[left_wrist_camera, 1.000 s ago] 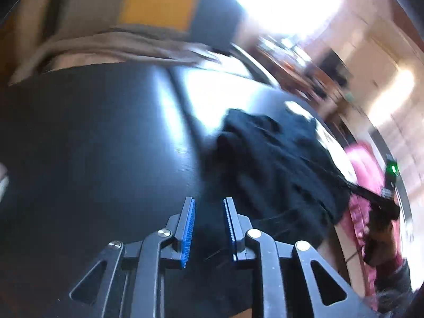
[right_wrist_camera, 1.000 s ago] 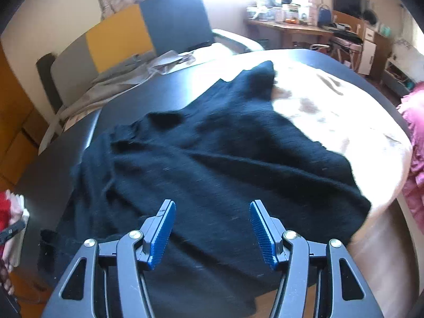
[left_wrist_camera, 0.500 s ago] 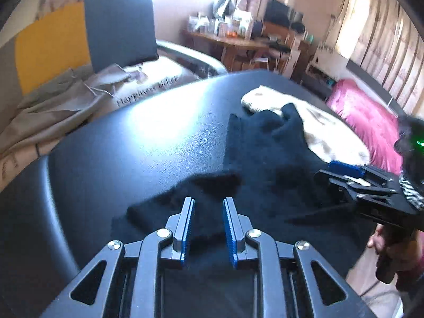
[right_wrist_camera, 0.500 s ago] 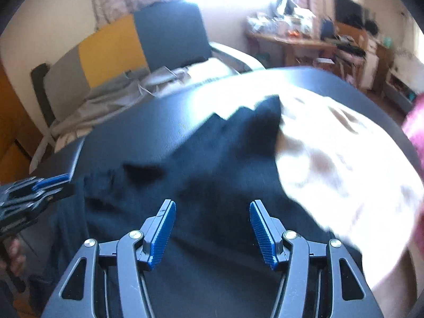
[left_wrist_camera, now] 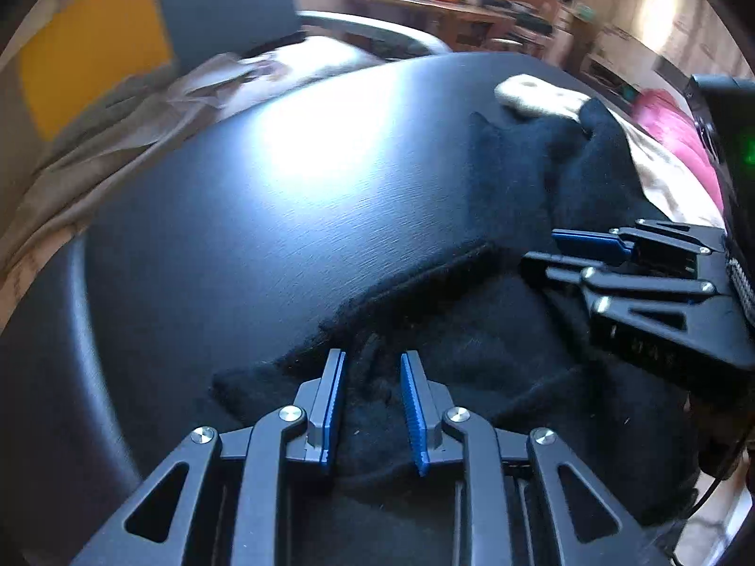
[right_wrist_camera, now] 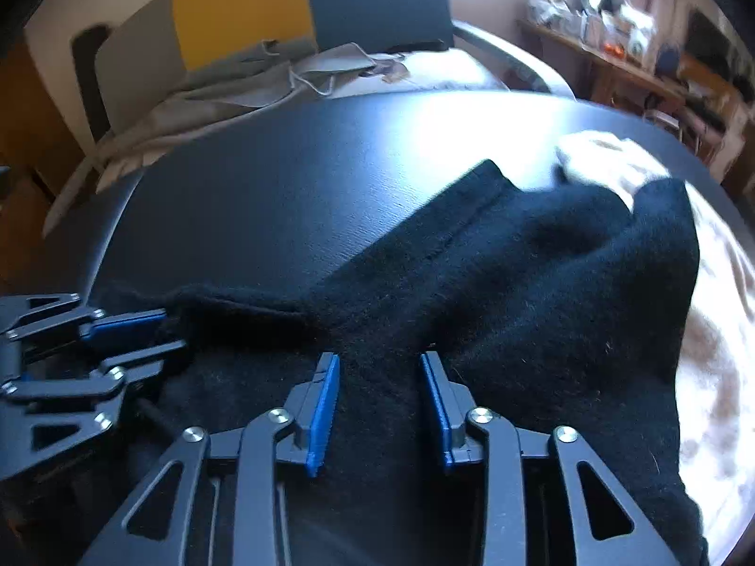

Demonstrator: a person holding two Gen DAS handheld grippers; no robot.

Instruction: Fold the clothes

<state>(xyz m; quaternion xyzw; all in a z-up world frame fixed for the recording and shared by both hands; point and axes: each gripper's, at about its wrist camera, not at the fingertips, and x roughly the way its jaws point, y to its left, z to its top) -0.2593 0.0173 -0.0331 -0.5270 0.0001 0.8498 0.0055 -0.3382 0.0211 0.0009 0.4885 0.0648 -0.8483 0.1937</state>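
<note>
Left gripper (left_wrist_camera: 372,368), jaws easing apart, over the black sweater's (right_wrist_camera: 519,292) near edge; right gripper (right_wrist_camera: 380,368) closing, knit between the pads, on the black table (left_wrist_camera: 264,217).

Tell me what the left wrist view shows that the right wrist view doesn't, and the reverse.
Left only: a pink cloth at the far right, and the right tool seen side-on. Right only: the left tool side-on, and orange-brown furniture at the left. Both: the black garment on the dark table, the pale cloth, the yellow-panelled chair.
</note>
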